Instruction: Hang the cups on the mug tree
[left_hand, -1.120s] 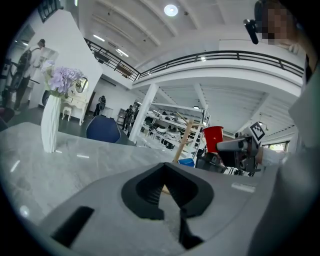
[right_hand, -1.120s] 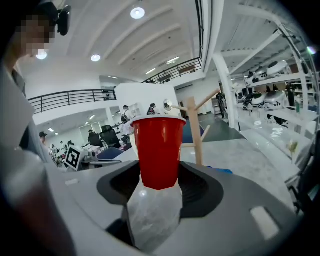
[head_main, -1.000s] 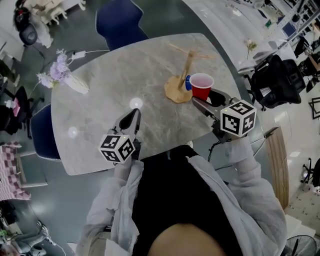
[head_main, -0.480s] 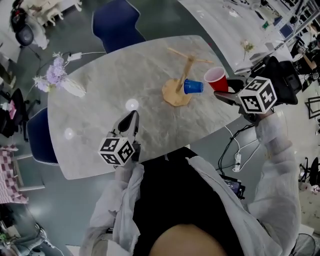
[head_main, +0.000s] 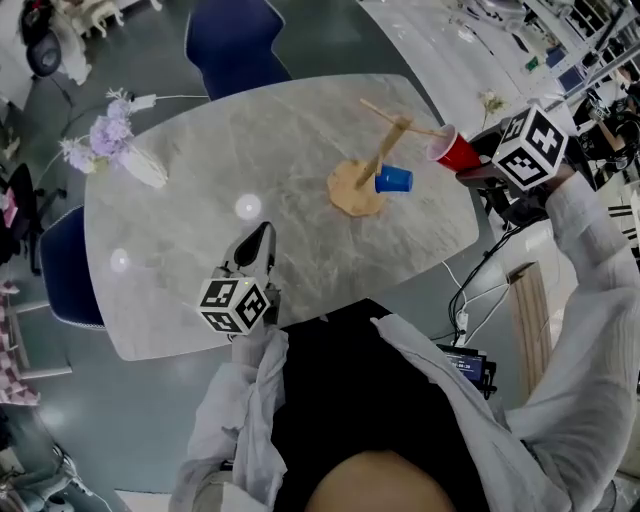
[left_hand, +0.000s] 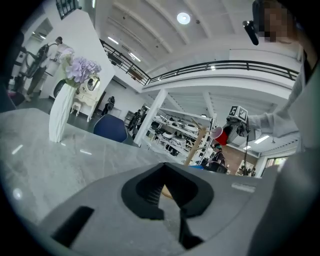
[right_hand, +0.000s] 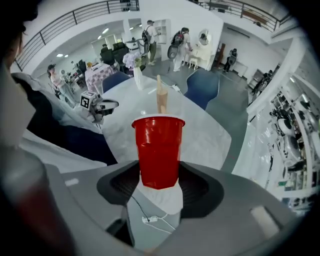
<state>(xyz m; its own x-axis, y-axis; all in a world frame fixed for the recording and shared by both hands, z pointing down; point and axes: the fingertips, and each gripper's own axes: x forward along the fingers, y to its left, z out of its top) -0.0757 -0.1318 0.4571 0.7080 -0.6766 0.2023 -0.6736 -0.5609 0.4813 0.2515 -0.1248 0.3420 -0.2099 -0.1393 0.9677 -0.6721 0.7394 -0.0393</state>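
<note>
Closest to the person, the left gripper (head_main: 259, 236) rests low over the near side of the marble table (head_main: 190, 215). Its jaws are pressed together with nothing between them, and it has barely shifted over the last second.

Further in, the wooden mug tree (head_main: 384, 152) stands on its round base. A blue cup (head_main: 394, 180) lies on its side against the foot of the stem, not hung.

The change is on the right. A second ago the red cup (head_main: 455, 152) stood upright on the table beside the base. Now the right gripper (head_main: 476, 163) has lifted it off, swung it out past the tree and rolled it over. The jaws are pinching the cup at its bottom end, and its open mouth faces the tip of the upper right peg. The rim is just beside that tip; whether the peg has entered the mouth cannot be told. In my judgement the pickup is done and the hanging step is starting: the mouth needs sliding along the peg before release.

At the far left edge stands a white vase of purple flowers (head_main: 120, 150), with a blue chair (head_main: 235, 45) beyond the table.
</note>
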